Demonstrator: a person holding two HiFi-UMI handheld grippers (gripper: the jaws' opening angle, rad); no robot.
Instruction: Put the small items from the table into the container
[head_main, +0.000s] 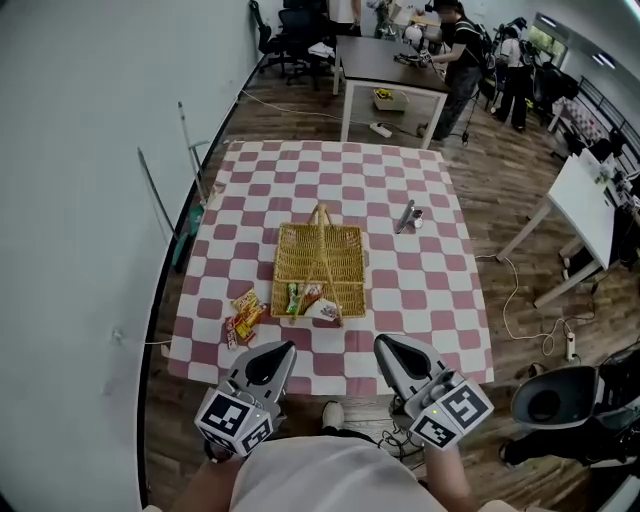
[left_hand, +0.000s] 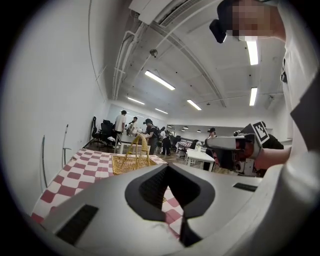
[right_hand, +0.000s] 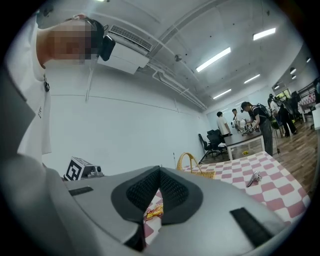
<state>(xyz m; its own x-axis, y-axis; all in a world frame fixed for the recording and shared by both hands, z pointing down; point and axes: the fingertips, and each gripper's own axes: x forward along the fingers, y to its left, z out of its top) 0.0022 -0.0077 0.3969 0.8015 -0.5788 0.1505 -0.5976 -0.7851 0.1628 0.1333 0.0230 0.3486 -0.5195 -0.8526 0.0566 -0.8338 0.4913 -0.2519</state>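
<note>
A wicker basket (head_main: 320, 262) with a tall handle stands mid-table on the red-and-white checked cloth (head_main: 420, 290); a few snack packets (head_main: 310, 302) lie in its near end. More yellow-red snack packets (head_main: 243, 316) lie on the cloth left of it, and a grey tool-like item (head_main: 405, 216) with a small piece beside it lies to its right. My left gripper (head_main: 285, 348) and right gripper (head_main: 384, 344) hover at the table's near edge, both shut and empty. The left gripper (left_hand: 167, 166) faces the basket (left_hand: 132, 161). Below the right gripper (right_hand: 160, 168) a snack packet (right_hand: 154, 212) shows.
A white wall runs along the left, with thin poles (head_main: 190, 150) leaning on it. People stand around a dark desk (head_main: 390, 62) behind the table. White tables (head_main: 590, 205) and floor cables (head_main: 520, 300) are on the right.
</note>
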